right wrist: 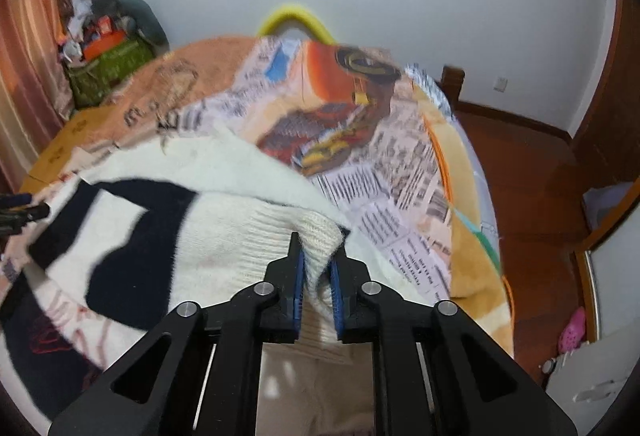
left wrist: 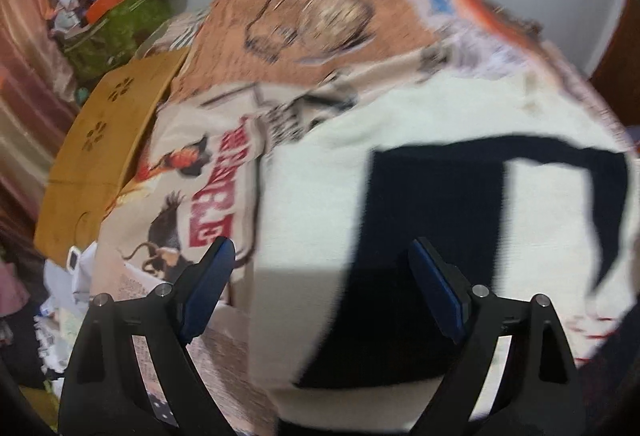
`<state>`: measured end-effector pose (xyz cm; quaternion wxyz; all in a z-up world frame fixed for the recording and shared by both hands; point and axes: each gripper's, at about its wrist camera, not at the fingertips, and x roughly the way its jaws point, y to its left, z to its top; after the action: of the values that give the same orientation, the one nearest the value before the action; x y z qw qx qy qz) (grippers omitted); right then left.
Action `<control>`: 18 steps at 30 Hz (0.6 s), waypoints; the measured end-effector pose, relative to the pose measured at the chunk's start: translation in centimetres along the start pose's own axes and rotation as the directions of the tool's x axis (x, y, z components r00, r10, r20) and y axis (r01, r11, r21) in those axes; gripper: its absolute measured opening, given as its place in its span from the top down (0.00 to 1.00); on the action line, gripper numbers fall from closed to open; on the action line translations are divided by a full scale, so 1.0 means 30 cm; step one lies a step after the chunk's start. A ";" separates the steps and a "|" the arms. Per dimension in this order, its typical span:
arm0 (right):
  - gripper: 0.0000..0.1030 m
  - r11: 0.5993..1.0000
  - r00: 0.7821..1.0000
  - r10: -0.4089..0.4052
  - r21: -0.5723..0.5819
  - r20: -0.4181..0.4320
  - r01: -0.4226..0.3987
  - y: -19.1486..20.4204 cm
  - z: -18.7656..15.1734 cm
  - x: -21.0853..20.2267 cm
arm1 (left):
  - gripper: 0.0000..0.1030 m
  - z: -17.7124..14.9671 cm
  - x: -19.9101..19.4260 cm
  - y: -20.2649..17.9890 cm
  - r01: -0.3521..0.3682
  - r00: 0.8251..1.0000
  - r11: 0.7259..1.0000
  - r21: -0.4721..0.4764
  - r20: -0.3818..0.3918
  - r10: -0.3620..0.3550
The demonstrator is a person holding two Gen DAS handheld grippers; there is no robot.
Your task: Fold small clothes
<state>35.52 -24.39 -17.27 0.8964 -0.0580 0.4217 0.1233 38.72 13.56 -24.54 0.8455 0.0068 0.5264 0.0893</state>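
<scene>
On the bed with the printed orange and newsprint-pattern blanket (right wrist: 400,172) lies the cream-white knitted sweater with broad black bands (right wrist: 224,224), spread across the near end of the blanket and not yet folded into any tidy shape. One ribbed edge of the sweater is lifted off the blanket, which I judge to be the start of a first fold; the rest of the garment lies loose and rumpled, so nearly all the folding is left, and no finished pile of clothes shows anywhere on the blanket

At that ribbed edge, the right gripper (right wrist: 318,260) is clamped onto the knit, its blue-padded jaws nearly together with a thick pinch of white fabric bunched between them. It slants steeply down toward the blanket from the near side

Over the sweater's other side, the left gripper (left wrist: 322,284) hangs with its jaws spread wide and nothing between them, the black band of the sweater (left wrist: 436,204) lying beneath the gap. It too tilts steeply downward, and its view is blurred, so whether its tips touch the cloth I cannot tell
</scene>
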 end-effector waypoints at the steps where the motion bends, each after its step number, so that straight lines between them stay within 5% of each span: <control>1: 0.86 1.000 1.000 -0.010 -0.011 0.002 0.010 0.005 -0.002 -0.004 | 0.13 -0.006 0.026 0.011 -0.018 1.000 1.000 -0.003 -0.018 0.018; 4: 0.72 0.998 0.998 -0.048 -0.037 0.035 0.049 0.023 -0.006 -0.046 | 0.12 -0.018 0.055 0.055 0.032 0.999 0.999 -0.044 -0.019 -0.032; 7: 0.58 0.997 0.994 -0.046 -0.056 0.096 0.051 0.045 0.006 -0.108 | 0.13 -0.018 0.049 0.083 -0.027 1.000 0.998 -0.065 0.004 0.028; 13: 0.58 0.990 0.992 0.118 -0.086 0.055 -0.113 0.148 0.023 -0.085 | 0.13 -0.027 0.061 0.131 -0.050 0.999 0.992 -0.113 0.007 0.051; 18: 0.58 0.987 0.989 0.130 -0.084 -0.069 -0.136 0.206 -0.011 0.074 | 0.13 -0.035 0.075 0.166 -0.052 0.999 0.984 -0.169 -0.002 0.053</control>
<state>34.97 -18.14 -19.19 0.8690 -0.0733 0.4469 0.1996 38.03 18.72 -26.49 0.8410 -0.0509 0.5155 0.1559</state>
